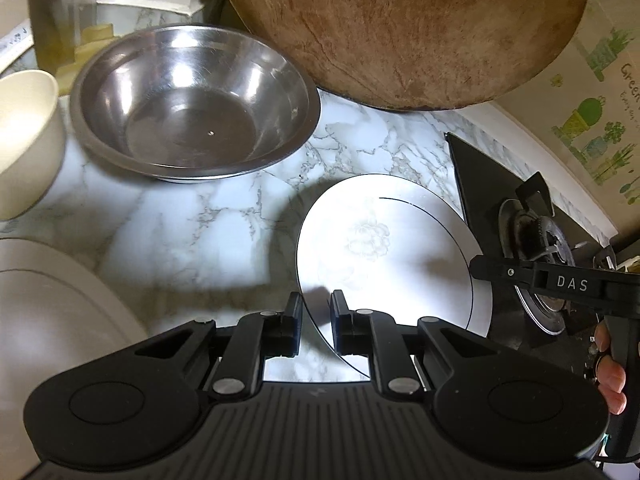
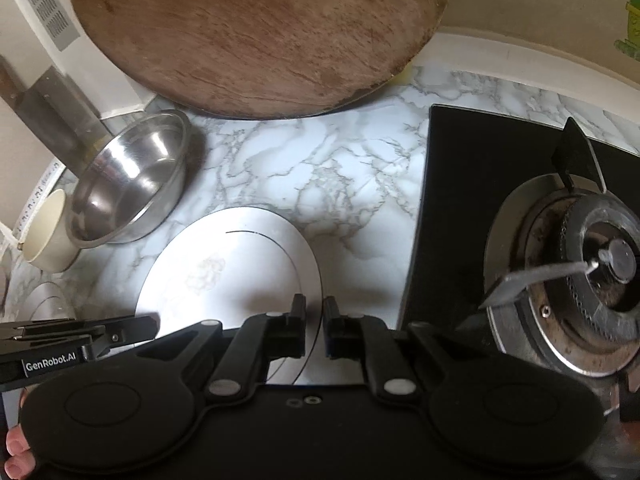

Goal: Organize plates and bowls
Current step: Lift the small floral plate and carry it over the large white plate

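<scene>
A white plate with a faint flower print (image 1: 384, 248) is held above the marble counter (image 1: 168, 232), with a shadow under it. My left gripper (image 1: 316, 316) is shut on its left rim. My right gripper (image 2: 314, 320) is shut on its right rim (image 2: 224, 272). A steel bowl (image 1: 196, 100) stands on the counter at the back left, also in the right wrist view (image 2: 132, 180). A cream bowl (image 1: 24, 136) stands left of it, also in the right wrist view (image 2: 46, 232).
A round wooden board (image 1: 400, 28) leans on the back wall. A black gas hob with a burner (image 2: 580, 264) lies to the right. A white plate (image 1: 52, 320) sits at the near left. A glass jar (image 1: 60, 12) stands at the back left.
</scene>
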Demonstrator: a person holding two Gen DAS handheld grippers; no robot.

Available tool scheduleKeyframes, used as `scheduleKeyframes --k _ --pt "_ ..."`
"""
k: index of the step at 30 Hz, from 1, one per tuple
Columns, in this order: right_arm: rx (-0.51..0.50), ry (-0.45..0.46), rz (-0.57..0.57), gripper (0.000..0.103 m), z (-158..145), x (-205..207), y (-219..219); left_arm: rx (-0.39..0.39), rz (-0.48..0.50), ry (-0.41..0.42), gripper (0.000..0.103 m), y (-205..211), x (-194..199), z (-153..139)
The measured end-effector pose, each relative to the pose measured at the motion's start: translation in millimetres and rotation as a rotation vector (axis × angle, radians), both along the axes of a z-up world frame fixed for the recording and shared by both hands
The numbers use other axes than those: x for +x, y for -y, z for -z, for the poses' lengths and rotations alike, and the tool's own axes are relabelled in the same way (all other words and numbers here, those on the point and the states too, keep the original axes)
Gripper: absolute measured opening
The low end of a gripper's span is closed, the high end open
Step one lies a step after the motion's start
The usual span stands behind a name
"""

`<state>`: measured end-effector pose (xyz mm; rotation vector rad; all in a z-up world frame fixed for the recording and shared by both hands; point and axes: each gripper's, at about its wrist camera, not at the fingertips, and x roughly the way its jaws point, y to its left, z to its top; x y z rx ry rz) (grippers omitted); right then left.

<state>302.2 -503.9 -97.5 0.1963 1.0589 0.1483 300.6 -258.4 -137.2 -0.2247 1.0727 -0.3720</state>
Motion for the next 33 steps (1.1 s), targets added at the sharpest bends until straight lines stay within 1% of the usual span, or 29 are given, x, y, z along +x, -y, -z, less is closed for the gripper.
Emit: scheduleKeyframes --k 9,17,23,33 --pt "0.027 0.029 -0.018 0.009 -17.3 -19.9 -23.6 0.013 -0.02 0.032 0.013 -30.0 -23.8 -21.4" --pt "0.041 0.051 -0.05 0.009 -29.6 -32.0 -55.5 0.025 -0.077 0.059 0.013 -62.2 -44.4 -35.0" --pt "0.06 0.051 -0.087 0.009 -33.4 -36.3 -81.8 0.04 -0.118 0.057 0.013 -90.6 -55.8 -42.7" --pt "0.072 0.035 -0.153 0.009 -26.4 -41.9 -126.5 0.064 -0.196 0.048 0.014 -133.3 -75.2 -40.5"
